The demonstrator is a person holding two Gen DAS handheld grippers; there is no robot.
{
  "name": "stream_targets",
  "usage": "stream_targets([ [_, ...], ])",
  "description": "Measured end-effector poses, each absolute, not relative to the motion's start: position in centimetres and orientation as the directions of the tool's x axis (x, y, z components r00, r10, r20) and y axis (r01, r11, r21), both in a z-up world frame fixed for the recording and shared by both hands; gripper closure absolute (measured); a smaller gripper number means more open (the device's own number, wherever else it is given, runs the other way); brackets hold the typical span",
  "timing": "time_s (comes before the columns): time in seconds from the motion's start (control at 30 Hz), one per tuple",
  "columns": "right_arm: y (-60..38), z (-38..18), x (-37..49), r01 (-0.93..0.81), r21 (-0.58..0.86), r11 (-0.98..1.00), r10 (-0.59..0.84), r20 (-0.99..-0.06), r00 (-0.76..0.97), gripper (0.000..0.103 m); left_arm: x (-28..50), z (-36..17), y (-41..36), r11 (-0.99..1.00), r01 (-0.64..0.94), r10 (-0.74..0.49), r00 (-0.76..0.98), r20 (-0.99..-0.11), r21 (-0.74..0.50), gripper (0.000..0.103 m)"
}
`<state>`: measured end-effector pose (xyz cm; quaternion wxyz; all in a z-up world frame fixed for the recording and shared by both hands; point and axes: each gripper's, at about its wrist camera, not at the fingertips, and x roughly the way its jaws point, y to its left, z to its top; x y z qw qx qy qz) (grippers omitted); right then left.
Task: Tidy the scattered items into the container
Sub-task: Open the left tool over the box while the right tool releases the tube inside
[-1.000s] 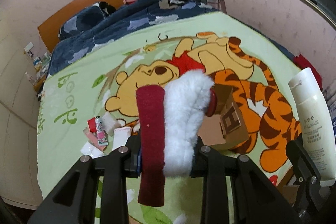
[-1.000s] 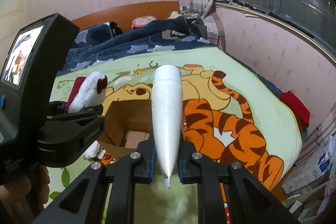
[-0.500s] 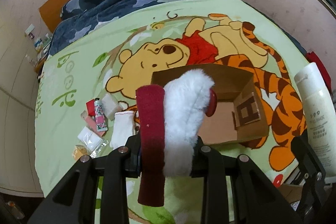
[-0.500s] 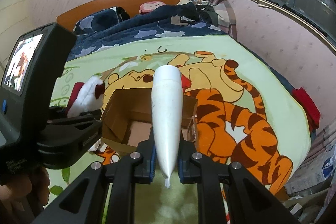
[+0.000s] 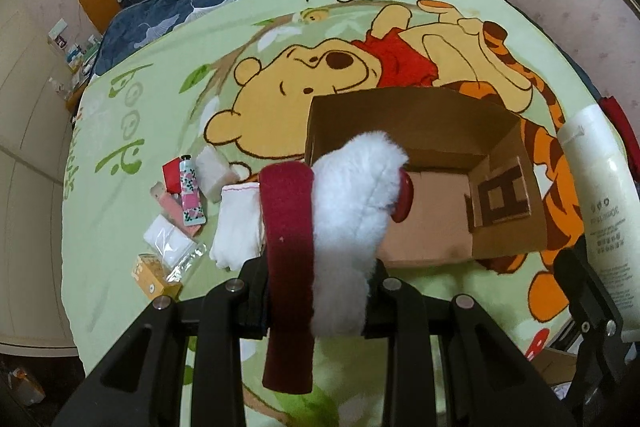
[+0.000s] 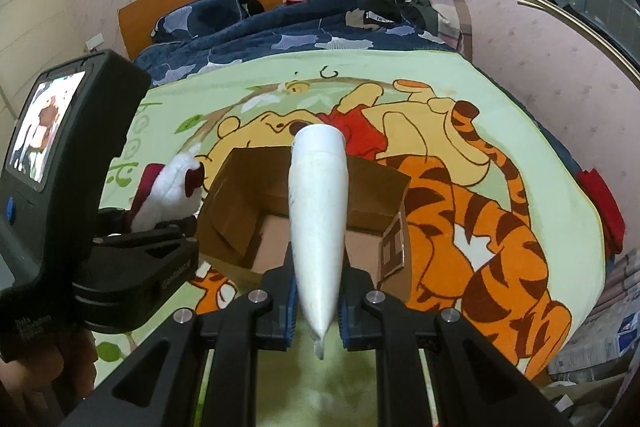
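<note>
Left gripper (image 5: 316,301) clamped on plush toy (image 5: 352,219), right gripper (image 6: 316,311) on white tube (image 6: 318,223); release is best delayed until each is centred above cardboard box (image 5: 420,119).

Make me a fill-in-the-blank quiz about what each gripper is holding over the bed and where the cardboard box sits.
1. The left gripper is shut on a dark red and white plush ____.
2. The right gripper is shut on a white plastic ____.
3. The open brown cardboard box sits on a green cartoon ____.
4. The small loose items lie ____ the box.

Missing words: toy; tube; blanket; outside
</note>
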<state>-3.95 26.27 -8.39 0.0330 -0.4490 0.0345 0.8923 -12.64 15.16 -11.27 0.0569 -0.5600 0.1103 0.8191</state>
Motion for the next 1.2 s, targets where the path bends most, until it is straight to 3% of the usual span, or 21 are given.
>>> stream_targets([
  [0.33,27.7,-11.8,-8.8,-0.092,0.016,-0.996,0.032,-0.866,-0.499,0.088,-16.7,-14.3,17.2,-0.955,-0.259,-0.070,-0.286,-0.956,0.147,0.072],
  [0.47,27.8,-12.9,-9.5,-0.076,0.016,-0.997,0.020,-0.891,-0.454,0.086,-17.2,-15.1,17.7,-0.947,-0.274,-0.091,-0.275,-0.957,0.168,0.065],
  [0.5,27.8,-13.1,-9.7,-0.072,0.030,-0.997,0.005,-0.897,-0.443,0.086,-17.3,-15.2,17.8,-0.945,-0.278,-0.095,-0.272,-0.958,0.173,0.062],
  [0.57,28.0,-13.3,-9.7,-0.088,0.051,-0.995,-0.008,-0.900,-0.435,0.077,-17.4,-15.4,18.1,-0.941,-0.284,-0.107,-0.271,-0.957,0.186,0.039],
  [0.63,28.2,-13.3,-9.7,-0.103,0.068,-0.992,-0.017,-0.901,-0.434,0.074,-17.5,-15.3,18.1,-0.938,-0.282,-0.119,-0.287,-0.950,0.202,0.027],
  [0.77,28.6,-13.1,-9.6,-0.120,0.079,-0.990,-0.017,-0.895,-0.445,0.071,-17.8,-14.9,18.2,-0.934,-0.287,-0.122,-0.307,-0.944,0.214,0.019],
  [1.2,27.8,-8.8,-6.7,-0.118,0.022,-0.993,0.047,-0.832,-0.553,0.071,-16.1,-12.2,17.2,-0.939,-0.267,-0.110,-0.367,-0.924,0.218,0.015],
])
